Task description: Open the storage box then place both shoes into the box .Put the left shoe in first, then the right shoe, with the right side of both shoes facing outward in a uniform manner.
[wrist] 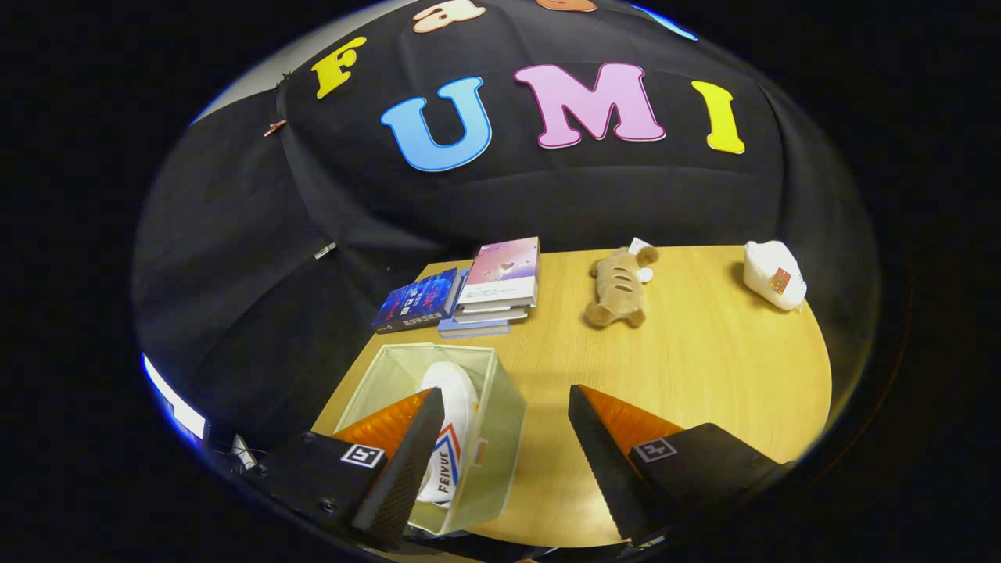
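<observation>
The gripper hangs above the near edge of the table, tilted down and looking across it, fingers spread wide with nothing between them. The storage box sits open just under the left finger, pushed up to the table's left side, and one white shoe lies inside on its side, toe pointing away, striped flank turned up toward the camera. That placement reads as deliberate: side outward, room left beside it for a partner. By my reading that's the first shoe home, one to go. Well beyond the fingers, at the far right corner, a white object rests alone; it may be the second shoe, though I can't tell. A stack of books and a plush toy line the far edge, clear of the job.
</observation>
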`<state>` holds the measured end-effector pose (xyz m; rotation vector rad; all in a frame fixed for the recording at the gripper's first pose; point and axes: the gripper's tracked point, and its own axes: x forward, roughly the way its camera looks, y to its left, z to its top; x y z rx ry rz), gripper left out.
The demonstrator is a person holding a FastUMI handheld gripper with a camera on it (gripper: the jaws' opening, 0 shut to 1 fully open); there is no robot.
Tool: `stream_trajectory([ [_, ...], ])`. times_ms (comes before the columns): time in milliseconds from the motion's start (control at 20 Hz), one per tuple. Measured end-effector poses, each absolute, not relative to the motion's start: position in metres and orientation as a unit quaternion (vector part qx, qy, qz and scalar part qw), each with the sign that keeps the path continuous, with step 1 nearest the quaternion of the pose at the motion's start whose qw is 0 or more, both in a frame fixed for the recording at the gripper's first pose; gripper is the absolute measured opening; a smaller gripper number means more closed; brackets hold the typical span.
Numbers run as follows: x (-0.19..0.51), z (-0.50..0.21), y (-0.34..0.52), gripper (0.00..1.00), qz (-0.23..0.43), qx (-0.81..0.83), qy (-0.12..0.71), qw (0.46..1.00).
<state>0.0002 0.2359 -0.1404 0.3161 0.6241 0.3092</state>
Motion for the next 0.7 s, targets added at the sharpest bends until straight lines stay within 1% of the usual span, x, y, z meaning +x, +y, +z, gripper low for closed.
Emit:
stream_trajectory([
  [300,-0.005,-0.128,0.162,0.99,0.144,0.111,0.269,0.946],
  [700,-0.011,-0.11,0.091,0.99,0.135,0.078,0.219,0.963],
])
